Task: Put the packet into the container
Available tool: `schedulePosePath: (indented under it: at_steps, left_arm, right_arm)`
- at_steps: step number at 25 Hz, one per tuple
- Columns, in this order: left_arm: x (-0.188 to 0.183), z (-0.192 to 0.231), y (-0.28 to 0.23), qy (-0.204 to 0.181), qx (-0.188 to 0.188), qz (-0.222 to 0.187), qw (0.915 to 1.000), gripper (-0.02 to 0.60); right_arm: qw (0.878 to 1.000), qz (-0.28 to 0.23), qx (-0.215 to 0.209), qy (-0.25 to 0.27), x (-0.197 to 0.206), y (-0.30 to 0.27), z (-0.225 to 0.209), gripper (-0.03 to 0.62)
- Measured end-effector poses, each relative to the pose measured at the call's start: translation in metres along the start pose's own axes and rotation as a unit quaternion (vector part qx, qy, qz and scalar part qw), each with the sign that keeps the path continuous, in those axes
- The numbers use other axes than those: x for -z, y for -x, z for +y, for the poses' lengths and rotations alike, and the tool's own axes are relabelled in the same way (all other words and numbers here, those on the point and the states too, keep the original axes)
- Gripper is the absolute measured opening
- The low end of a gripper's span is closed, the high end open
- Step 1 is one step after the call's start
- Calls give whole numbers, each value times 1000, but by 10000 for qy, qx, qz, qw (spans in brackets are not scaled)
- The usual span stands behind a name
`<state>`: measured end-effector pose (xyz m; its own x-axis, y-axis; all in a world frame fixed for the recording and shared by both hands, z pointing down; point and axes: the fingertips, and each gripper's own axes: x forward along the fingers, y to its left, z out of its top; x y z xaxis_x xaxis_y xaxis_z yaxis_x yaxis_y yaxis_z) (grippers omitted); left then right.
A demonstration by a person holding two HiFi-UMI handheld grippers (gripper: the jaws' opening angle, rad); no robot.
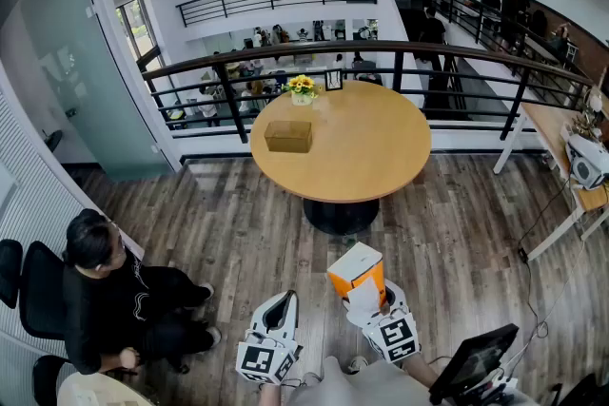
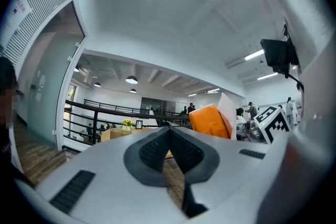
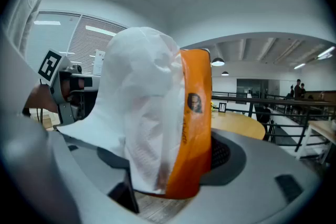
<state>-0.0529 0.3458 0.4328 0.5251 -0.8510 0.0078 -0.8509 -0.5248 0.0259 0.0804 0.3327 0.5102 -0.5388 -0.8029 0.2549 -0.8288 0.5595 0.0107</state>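
Observation:
An orange and white packet (image 1: 357,276) stands upright in my right gripper (image 1: 368,301), low in the head view, over the wood floor. In the right gripper view the packet (image 3: 168,113) fills the middle, and the right gripper (image 3: 173,178) is shut on its lower end. The container, a brown cardboard box (image 1: 288,136), sits on the left part of a round wooden table (image 1: 371,157), well ahead of both grippers. My left gripper (image 1: 283,304) hangs beside the right one, shut with nothing in it. From the left gripper (image 2: 169,136) I see the packet (image 2: 210,120) to the right and the box (image 2: 118,134) far off.
A small pot of yellow flowers (image 1: 302,87) stands at the table's far edge, in front of a black railing (image 1: 381,52). A person (image 1: 105,290) sits on a chair at the lower left. A dark screen (image 1: 473,361) is at the lower right, a desk (image 1: 571,157) at the right.

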Motion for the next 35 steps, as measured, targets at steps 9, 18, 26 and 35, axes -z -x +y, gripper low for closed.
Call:
schedulePosePath:
  at_steps: [9, 18, 26, 35]
  left_arm:
    - [4, -6, 2, 13, 65, 29, 10000, 5]
    - [4, -11, -2, -19, 83, 98, 9999, 5]
    - [8, -11, -11, -11, -110, 115, 9999, 5]
    - [7, -31, -55, -140, -50, 180, 9997, 5]
  right_arm:
    - [10000, 60, 12, 52, 3, -1, -1, 349]
    - [9999, -82, -73, -95, -3, 3, -4, 350]
    - [9997, -109, -152, -135, 1, 5, -18, 350]
    - [9992, -147, -319, -178, 2, 8, -56, 350]
